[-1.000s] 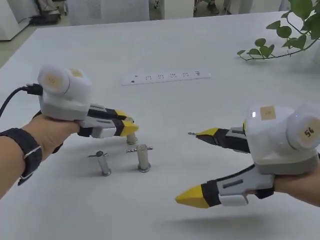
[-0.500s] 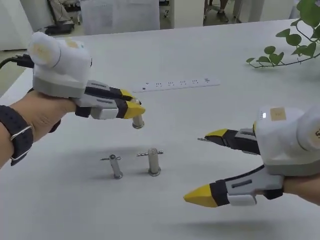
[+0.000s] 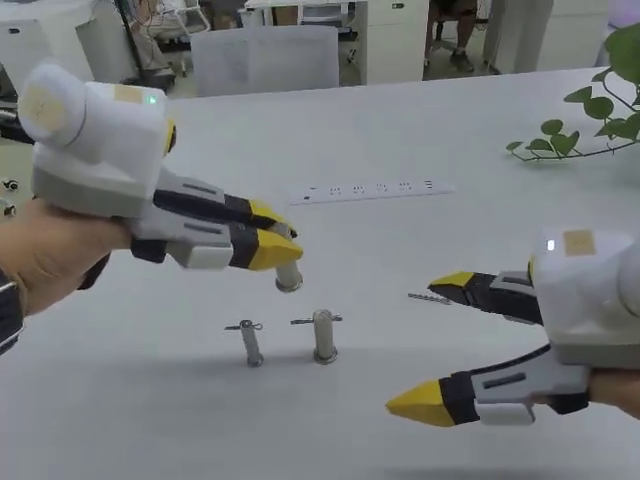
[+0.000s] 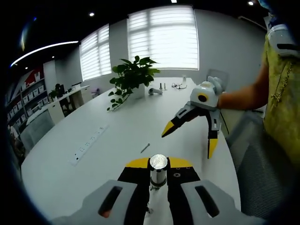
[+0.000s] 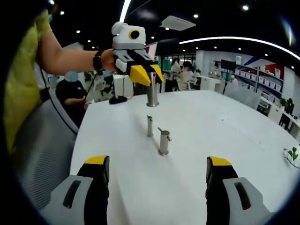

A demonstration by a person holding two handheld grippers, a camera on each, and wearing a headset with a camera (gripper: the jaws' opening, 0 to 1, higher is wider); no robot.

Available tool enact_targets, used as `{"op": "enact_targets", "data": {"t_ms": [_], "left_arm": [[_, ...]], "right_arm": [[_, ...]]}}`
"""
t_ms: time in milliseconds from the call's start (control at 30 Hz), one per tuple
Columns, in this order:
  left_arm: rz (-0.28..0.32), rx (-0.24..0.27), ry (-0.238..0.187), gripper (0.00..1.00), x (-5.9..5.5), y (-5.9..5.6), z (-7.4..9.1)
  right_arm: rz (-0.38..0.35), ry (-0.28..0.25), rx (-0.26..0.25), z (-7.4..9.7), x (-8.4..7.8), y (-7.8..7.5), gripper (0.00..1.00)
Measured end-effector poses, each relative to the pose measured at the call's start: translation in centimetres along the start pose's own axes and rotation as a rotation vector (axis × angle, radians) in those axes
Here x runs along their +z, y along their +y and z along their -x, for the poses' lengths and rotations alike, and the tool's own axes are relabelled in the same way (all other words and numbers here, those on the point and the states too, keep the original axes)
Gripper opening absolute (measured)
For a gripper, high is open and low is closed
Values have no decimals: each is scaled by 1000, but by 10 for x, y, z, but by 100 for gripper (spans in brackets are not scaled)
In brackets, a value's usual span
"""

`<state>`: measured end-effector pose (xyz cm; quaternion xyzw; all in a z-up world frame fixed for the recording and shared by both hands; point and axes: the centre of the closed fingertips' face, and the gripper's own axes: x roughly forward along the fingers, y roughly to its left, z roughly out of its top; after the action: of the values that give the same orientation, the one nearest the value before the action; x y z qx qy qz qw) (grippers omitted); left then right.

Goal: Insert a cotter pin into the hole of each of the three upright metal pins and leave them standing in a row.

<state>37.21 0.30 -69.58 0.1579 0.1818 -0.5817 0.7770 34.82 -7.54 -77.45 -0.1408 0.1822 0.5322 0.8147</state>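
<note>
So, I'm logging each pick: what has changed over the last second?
The left tool has lifted the plain cylindrical steel pin it grips higher above the white table. The two upright steel pins with cotter pins through them stand as before, the right tool stays open, and the thin loose cotter pin stays on the table.

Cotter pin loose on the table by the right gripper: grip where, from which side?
Likely from above: the cotter pin lies flat on the table, too thin to catch from the side. Set the fingers of the open right gripper across it and pinch near one end, leaving the rest free to insert. Which end is the head, I can't tell.
</note>
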Motion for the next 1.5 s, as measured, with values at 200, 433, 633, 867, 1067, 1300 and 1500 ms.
{"op": "enact_targets", "data": {"t_ms": [200, 433, 633, 867, 1067, 1300, 1500], "left_arm": [[26, -54, 28, 10, -23, -32, -9], [52, -102, 54, 10, -55, -49, -30], [66, -127, 74, 10, -75, -54, -46], [43, -145, 90, 10, -87, -60, -59], [3, -173, 108, 10, -96, -64, -65], [-21, -209, 105, 10, -100, -66, -67], [-57, -238, 90, 11, -101, -68, -68]], "right_arm": [[3, 0, 0, 3, 2, 3, 86], [2, 10, 2, 7, -3, 8, 86], [-10, 19, -5, 11, -9, 5, 86], [-13, 23, -5, 11, -11, 3, 86], [-13, 31, -1, 9, -13, 4, 85], [-17, 39, -6, 11, -16, 5, 85], [-18, 49, -7, 13, -18, 5, 85]]}}
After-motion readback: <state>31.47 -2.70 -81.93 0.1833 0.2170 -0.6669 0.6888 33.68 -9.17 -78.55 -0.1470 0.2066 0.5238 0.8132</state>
